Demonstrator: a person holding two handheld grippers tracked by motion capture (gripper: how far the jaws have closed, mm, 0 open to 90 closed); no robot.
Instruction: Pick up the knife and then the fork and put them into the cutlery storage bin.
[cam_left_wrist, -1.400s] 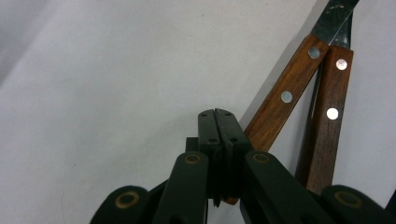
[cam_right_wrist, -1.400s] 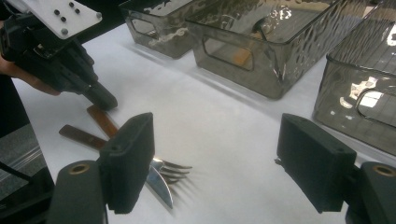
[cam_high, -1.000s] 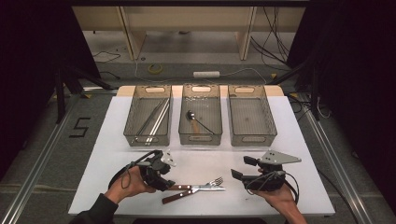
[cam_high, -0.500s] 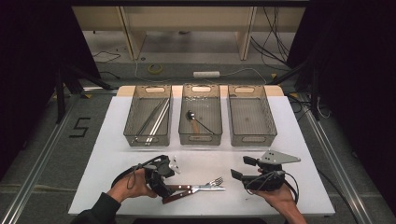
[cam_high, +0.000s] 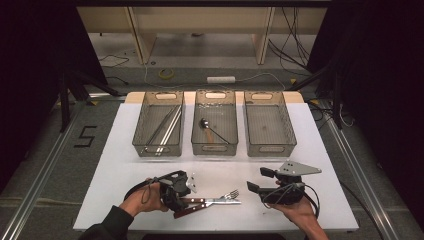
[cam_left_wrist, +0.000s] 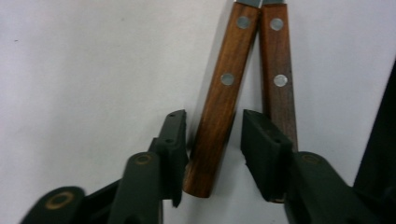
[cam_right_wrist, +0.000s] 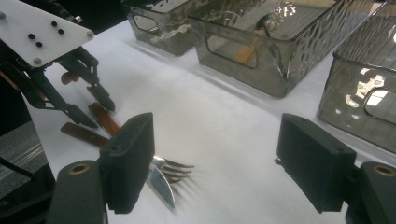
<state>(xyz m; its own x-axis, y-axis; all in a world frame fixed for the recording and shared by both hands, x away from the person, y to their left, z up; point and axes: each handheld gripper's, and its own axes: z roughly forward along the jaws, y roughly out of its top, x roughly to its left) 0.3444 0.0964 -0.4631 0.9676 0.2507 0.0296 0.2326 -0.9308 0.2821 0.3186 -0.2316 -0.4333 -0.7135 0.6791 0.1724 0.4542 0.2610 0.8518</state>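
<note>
Two wooden-handled utensils lie side by side near the table's front edge, a fork (cam_high: 231, 194) and a knife (cam_high: 222, 202), their handles pointing left. My left gripper (cam_high: 181, 202) points down over those handles. Its jaws have just been closing around one wooden handle (cam_left_wrist: 219, 126). The left pad sits close against the handle, and a gap shows at the right pad. The second handle (cam_left_wrist: 278, 74) runs under the right jaw. My right gripper (cam_high: 259, 180) rests open to the right of the utensils, nothing between its fingers. From its view, the fork tines (cam_right_wrist: 180, 170) and knife blade (cam_right_wrist: 161, 184) lie ahead.
Three clear trays stand in a row at mid-table: the left tray (cam_high: 156, 149) holds long metal pieces, the middle tray (cam_high: 215, 149) holds a spoon (cam_high: 205, 122), and the right tray (cam_high: 271, 149) holds nothing. White tabletop (cam_high: 310, 145) surrounds them.
My left gripper has shifted a little toward the near edge, down onto the utensil handles, and its jaws have narrowed around one handle. The right gripper has stayed put.
</note>
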